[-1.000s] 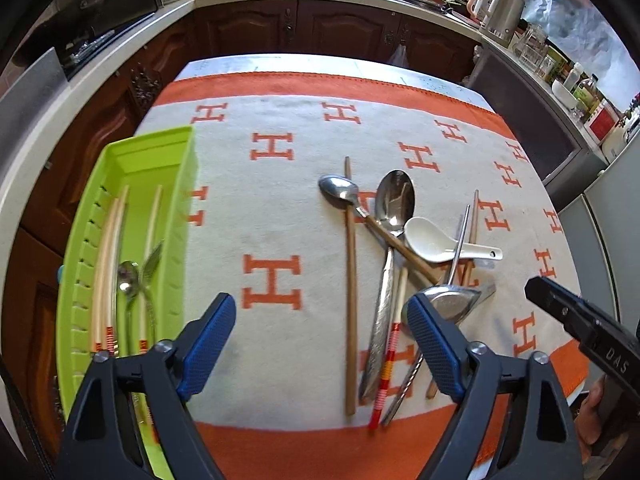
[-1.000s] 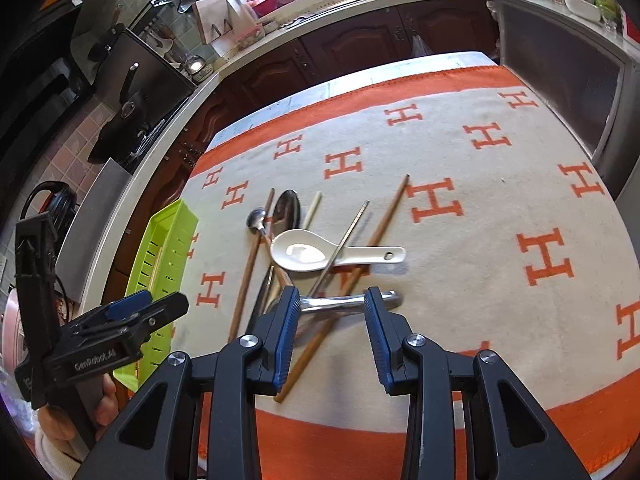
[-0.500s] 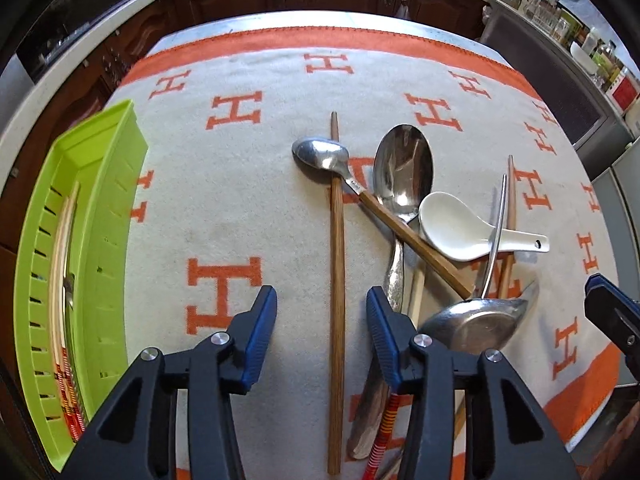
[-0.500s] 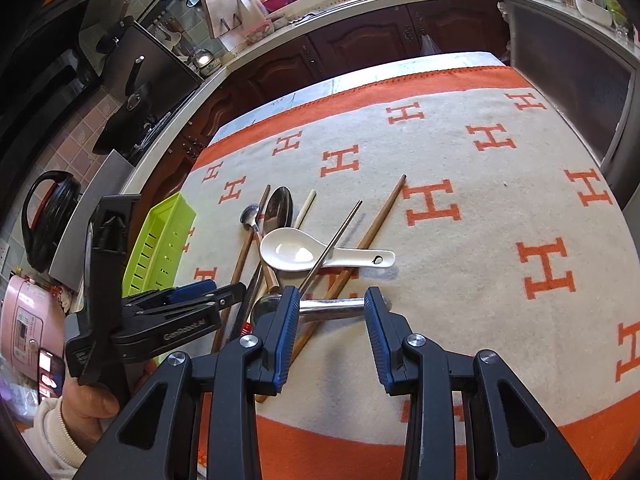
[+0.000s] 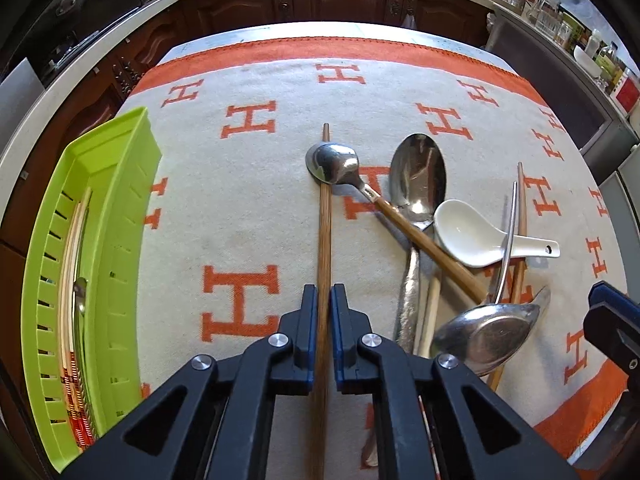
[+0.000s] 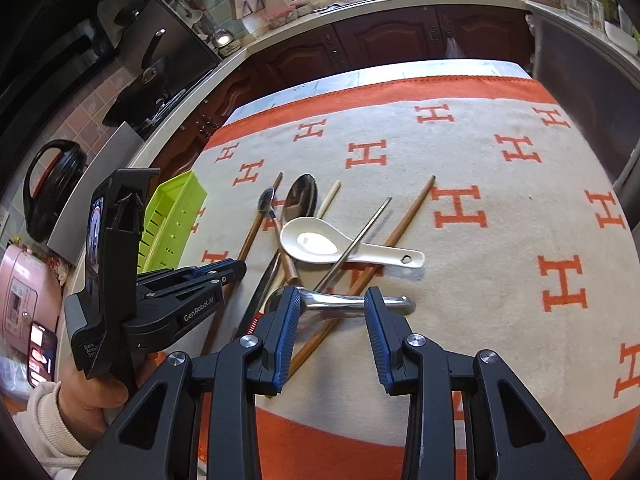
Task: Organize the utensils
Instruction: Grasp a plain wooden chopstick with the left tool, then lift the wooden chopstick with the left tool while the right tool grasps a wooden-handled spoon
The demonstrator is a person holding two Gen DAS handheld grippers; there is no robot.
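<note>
We note the left gripper [image 5: 324,300] closed on a long brown wooden chopstick [image 5: 325,232]; its jaws have just been closing, and the blue pads now press the stick from both sides. The chopstick lies lengthwise on the cream blanket with orange H letters [image 5: 240,208] covering the worktop, its far part passing under the bowl of a small steel spoon with a wooden handle [image 5: 332,164].

To the right we see the rest of the pile: a large steel spoon [image 5: 418,176], a white ceramic soup spoon [image 5: 472,236] and a steel ladle-like spoon [image 5: 484,336], bowl down, with more chopsticks crossing among them.

The lime-green slotted plastic tray [image 5: 120,184] sits at the blanket's left edge; pale chopsticks and a metal spoon lie in it.

From the right wrist view, the right gripper [image 6: 332,336] hangs partly open above the steel ladle-like spoon's handle [image 6: 352,302]; the pads do not touch it. A hand [image 6: 88,396] in a cream sleeve holds the left gripper.
</note>
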